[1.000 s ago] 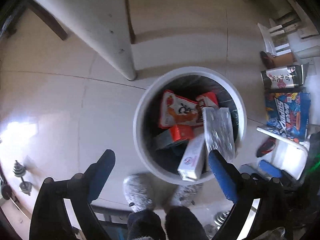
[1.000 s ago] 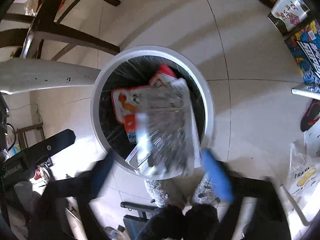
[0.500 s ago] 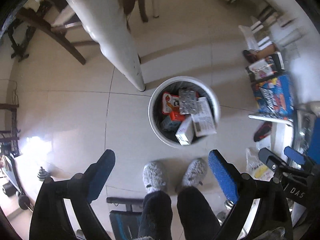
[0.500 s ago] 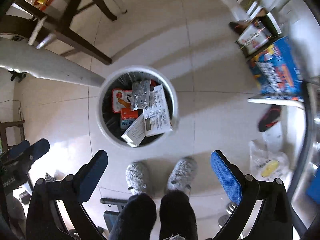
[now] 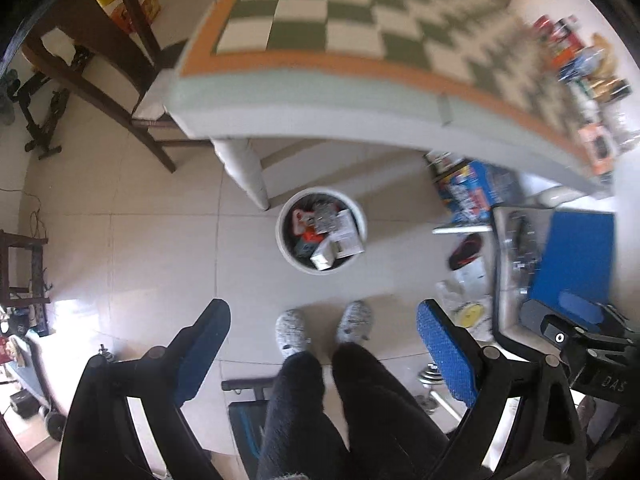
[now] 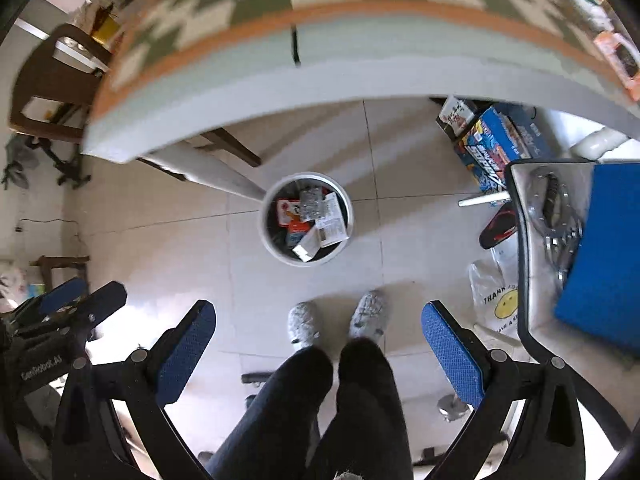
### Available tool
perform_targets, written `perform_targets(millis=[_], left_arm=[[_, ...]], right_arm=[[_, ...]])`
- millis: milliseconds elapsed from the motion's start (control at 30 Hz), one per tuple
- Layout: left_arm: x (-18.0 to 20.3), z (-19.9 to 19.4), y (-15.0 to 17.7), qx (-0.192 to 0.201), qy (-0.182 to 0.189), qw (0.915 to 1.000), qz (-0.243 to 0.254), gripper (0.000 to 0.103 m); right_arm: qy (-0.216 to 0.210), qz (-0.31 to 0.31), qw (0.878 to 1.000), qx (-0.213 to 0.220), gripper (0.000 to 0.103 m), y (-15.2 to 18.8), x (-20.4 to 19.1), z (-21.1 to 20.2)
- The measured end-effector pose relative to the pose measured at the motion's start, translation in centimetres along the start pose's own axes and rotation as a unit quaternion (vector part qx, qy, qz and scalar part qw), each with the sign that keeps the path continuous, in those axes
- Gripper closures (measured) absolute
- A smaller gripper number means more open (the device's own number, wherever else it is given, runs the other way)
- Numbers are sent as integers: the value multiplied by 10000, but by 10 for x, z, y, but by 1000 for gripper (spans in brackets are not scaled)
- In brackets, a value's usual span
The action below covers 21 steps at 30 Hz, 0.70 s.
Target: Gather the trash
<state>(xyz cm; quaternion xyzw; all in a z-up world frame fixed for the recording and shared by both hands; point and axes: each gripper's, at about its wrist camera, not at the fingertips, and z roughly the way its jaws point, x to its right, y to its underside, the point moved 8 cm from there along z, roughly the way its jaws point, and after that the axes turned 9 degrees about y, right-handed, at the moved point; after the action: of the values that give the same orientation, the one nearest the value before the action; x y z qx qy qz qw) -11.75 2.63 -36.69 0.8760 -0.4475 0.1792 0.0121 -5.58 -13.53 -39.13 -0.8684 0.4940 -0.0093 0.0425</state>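
Observation:
A round white trash bin (image 5: 283,236) stands on the tiled floor far below both grippers, beside a white table leg (image 5: 244,176); it also shows in the right wrist view (image 6: 266,236). It holds red wrappers, a foil pack, a leaflet and small boxes (image 6: 316,220). My left gripper (image 5: 322,346) is open and empty. My right gripper (image 6: 318,346) is open and empty. Each gripper shows at the edge of the other's view. Several blurred packages (image 5: 580,60) lie on the table's right end.
A table with a green and white checkered cloth (image 5: 360,12) and orange border fills the top of both views. Wooden chairs (image 5: 100,64) stand left. Printed boxes (image 6: 496,144) lie under the table at right. The person's grey slippers (image 5: 292,332) stand below the bin.
Both grippers rose well away from the bin, which now looks small. The foil pack and leaflet that dropped from the right gripper lie in the bin. The tabletop has come into view.

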Motion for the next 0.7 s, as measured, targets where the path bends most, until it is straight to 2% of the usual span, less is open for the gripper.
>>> perform_targets(millis=[200, 333, 467, 500, 700], left_arm=[[24, -69, 6, 236, 568, 9981, -52, 8], [36, -107, 8, 392, 882, 9953, -57, 8], [51, -139, 9, 544, 1148, 9919, 46, 7], [55, -146, 9, 597, 1188, 9911, 74, 0], [69, -171, 12, 736, 1377, 9876, 141, 0]], right_arm=[[-348, 40, 9990, 270, 0, 10, 7, -98], [-547, -84, 9976, 404, 0, 15, 4, -148], [-814, -156, 9955, 452, 0, 21, 0, -184], [-869, -205, 9949, 477, 0, 22, -1, -194], [-1031, -388, 9923, 572, 0, 28, -10, -229]])
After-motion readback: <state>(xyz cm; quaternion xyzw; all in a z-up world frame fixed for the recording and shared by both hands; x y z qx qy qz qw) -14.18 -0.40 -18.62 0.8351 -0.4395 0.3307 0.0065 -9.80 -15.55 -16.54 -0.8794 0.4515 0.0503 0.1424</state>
